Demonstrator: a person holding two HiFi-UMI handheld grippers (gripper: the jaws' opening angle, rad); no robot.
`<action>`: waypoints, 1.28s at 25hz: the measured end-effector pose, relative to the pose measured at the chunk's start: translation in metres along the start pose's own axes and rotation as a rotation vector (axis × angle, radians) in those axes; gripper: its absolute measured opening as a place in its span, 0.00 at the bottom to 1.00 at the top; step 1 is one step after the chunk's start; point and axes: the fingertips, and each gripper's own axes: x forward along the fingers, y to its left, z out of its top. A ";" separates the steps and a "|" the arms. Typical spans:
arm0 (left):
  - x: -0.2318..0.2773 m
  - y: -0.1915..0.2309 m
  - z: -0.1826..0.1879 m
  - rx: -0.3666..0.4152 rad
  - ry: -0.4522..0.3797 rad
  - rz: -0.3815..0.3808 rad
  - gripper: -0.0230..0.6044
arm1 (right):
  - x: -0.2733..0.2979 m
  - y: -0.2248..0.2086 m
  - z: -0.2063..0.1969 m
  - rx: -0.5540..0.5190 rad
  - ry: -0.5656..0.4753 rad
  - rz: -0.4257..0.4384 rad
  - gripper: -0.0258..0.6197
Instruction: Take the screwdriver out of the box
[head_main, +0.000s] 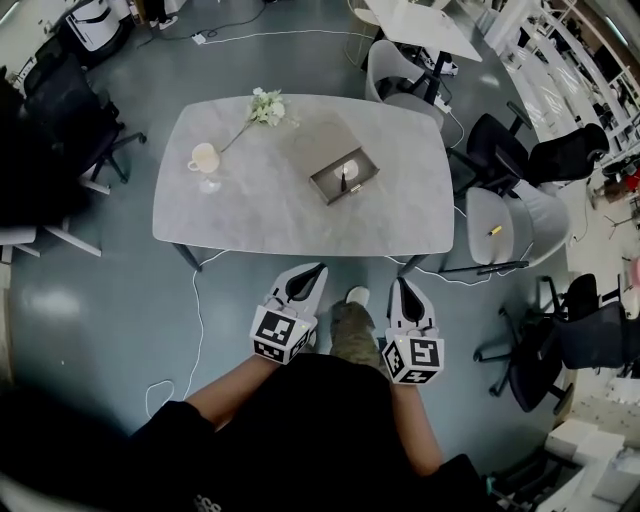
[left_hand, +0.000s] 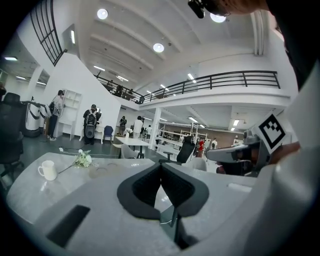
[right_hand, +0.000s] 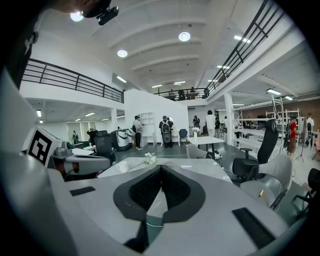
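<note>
My left hand-held gripper (head_main: 309, 271) and right hand-held gripper (head_main: 401, 286) both closed, empty, near the counter (head_main: 240, 215); box (head_main: 344, 176) on it.

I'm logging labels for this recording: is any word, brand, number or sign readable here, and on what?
No text reads clearly anywhere.
White marker cubes on the left tongs and right tongs: black square patterns only, no letters or numbers.
Person's black shirt: small pale print at the picture's edge, too small to read.

Black short-sleeved top (head_main: 320, 425), olive trousers (head_main: 352, 338), white shoe (head_main: 357, 295), grey left gripper (head_main: 318, 270), right gripper (head_main: 402, 285) (2 marker cubes (head_main: 283, 336))
</note>
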 end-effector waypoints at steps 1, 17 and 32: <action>0.007 0.005 0.000 -0.002 0.002 0.006 0.06 | 0.008 -0.003 0.000 0.000 -0.001 0.004 0.05; 0.182 0.098 -0.004 -0.038 0.141 0.127 0.06 | 0.187 -0.088 0.050 -0.004 0.018 0.152 0.05; 0.334 0.183 -0.109 -0.147 0.476 0.255 0.06 | 0.318 -0.140 0.043 0.021 0.144 0.338 0.05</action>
